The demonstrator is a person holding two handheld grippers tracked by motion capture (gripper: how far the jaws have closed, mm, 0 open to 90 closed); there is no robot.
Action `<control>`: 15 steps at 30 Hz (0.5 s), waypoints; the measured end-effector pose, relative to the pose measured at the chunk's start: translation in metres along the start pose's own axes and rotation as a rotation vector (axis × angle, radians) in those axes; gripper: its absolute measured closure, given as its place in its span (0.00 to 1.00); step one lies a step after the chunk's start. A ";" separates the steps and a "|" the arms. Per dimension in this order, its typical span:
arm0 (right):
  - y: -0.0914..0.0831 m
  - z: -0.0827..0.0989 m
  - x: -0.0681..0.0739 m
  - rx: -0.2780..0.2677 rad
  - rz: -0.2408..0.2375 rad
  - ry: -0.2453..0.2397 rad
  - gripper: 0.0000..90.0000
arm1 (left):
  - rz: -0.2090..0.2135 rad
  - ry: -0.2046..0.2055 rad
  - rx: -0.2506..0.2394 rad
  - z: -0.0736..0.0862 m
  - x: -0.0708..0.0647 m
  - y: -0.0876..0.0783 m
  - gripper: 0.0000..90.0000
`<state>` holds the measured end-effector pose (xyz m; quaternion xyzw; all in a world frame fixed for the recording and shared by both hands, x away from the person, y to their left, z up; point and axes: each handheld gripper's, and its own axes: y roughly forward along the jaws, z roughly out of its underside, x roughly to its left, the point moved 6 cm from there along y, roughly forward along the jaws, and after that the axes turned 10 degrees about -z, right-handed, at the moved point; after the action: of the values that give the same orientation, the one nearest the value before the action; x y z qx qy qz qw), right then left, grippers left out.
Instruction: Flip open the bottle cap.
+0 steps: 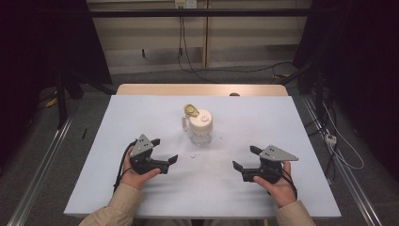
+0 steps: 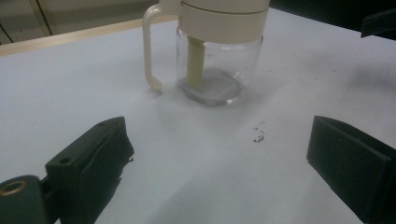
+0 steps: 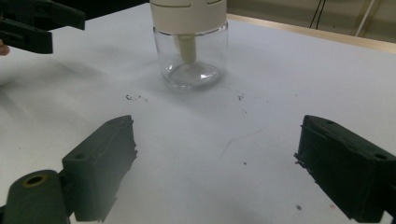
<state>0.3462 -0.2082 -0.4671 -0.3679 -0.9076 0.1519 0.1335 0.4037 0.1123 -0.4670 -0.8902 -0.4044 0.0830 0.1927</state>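
Note:
A clear glass jar (image 1: 200,130) with a cream lid and a cream side handle stands upright mid-table; its small flip cap is raised at the back. Through the glass (image 2: 215,70) a cream tube hangs down inside, and the jar (image 3: 191,56) looks empty. My left gripper (image 1: 164,150) rests on the table to the jar's front left, jaws wide open, nothing between them. To the jar's front right my right gripper (image 1: 246,158) also lies open and empty. Both point toward the jar, well short of it.
The table (image 1: 141,117) has a pale blue-white cover with a wooden edge (image 1: 202,89) at the back. Small dark specks (image 2: 258,135) lie in front of the jar. Cables (image 1: 339,146) run on the floor at the right and behind the table.

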 end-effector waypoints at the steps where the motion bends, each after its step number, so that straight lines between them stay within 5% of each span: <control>1: -0.001 0.001 0.000 -0.001 -0.001 0.003 0.11 | -0.001 -0.012 0.000 0.001 0.000 -0.001 0.06; 15: -0.015 0.009 -0.003 0.006 0.014 -0.001 0.10 | -0.028 -0.012 0.004 0.008 0.013 -0.020 0.06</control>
<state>0.3352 -0.2221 -0.4701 -0.3737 -0.9047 0.1557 0.1329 0.3964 0.1363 -0.4664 -0.8836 -0.4176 0.0864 0.1933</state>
